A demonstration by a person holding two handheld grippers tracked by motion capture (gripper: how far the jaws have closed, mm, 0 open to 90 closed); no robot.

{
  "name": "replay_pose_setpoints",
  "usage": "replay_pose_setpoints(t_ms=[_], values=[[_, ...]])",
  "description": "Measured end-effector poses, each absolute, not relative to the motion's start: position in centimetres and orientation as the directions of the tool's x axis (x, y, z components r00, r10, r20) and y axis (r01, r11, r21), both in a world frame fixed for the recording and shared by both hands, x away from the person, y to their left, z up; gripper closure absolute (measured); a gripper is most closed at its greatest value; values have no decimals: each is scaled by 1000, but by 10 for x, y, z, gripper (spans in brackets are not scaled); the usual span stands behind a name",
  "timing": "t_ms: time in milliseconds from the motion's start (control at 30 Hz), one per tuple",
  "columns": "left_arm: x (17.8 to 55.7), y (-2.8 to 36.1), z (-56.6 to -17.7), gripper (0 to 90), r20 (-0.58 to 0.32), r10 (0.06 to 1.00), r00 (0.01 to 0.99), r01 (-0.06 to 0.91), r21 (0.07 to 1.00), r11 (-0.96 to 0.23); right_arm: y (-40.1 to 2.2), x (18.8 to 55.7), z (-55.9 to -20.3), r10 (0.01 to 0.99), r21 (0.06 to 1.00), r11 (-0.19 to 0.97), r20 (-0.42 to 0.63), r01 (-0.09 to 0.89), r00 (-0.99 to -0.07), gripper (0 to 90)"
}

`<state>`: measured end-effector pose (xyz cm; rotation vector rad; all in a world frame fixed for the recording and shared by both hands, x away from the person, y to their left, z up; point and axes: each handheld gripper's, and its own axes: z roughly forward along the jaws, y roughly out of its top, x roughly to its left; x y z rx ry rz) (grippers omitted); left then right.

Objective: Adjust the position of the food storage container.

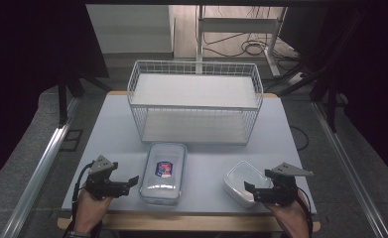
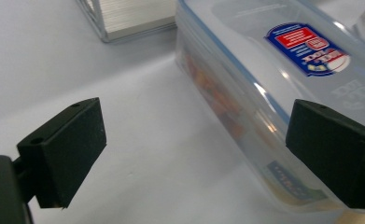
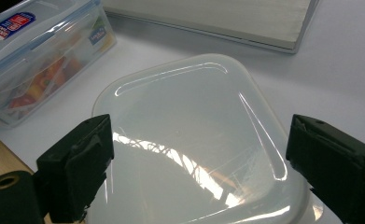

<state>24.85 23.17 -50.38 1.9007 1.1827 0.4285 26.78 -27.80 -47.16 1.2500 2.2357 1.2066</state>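
A clear lidded box (image 1: 164,172) with a blue and red label lies on the grey table near its front edge; colourful contents show through its side (image 2: 264,84) (image 3: 35,51). To its right sits a white lidded tub (image 1: 243,182) (image 3: 189,140). My left gripper (image 1: 128,184) (image 2: 196,154) is open just left of the clear box, whose near corner reaches in front of the right-hand jaw. My right gripper (image 1: 249,192) (image 3: 203,168) is open at the tub's near right side, its jaws standing wide over the lid without touching it.
A white wire basket rack (image 1: 194,101) with two shelves stands at the back middle of the table (image 1: 117,134). Its base edge (image 3: 217,18) lies beyond both containers. The wooden front edge (image 1: 191,222) runs close below both hands.
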Motion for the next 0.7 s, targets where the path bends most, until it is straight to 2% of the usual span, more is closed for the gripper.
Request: replay_pose_setpoints(t_ms=[133,200,267,400,467,500,533,567,700], values=[[248,232,-504,41,-126,860,495,564,799,-208,-277,267,-470,811,793,268,121,547,-573,117],[248,231,-505,38,-117,864,489,564,799,-211,-275,266,-469,811,791,278,111,545,-575,183],[248,232,-505,38,-110,867,487,560,801,-212,-274,266,-468,810,791,279,111,545,-576,207],[248,232,-506,40,-112,868,484,559,803,-209,-265,261,-461,779,807,289,115,515,-617,337],[248,232,-506,40,-103,870,482,559,801,-215,-254,256,-457,739,811,320,109,489,-664,450],[248,232,-506,40,-99,872,480,559,800,-218,-254,256,-457,739,811,320,109,489,-664,450],[248,232,-506,41,-97,873,479,559,800,-218,-248,253,-456,715,811,339,107,477,-691,516],[248,232,-506,41,-93,873,478,558,800,-221,-248,253,-456,715,811,339,107,477,-691,516],[248,231,-505,44,-84,877,473,555,801,-222,-238,249,-457,670,806,383,94,451,-737,636]])
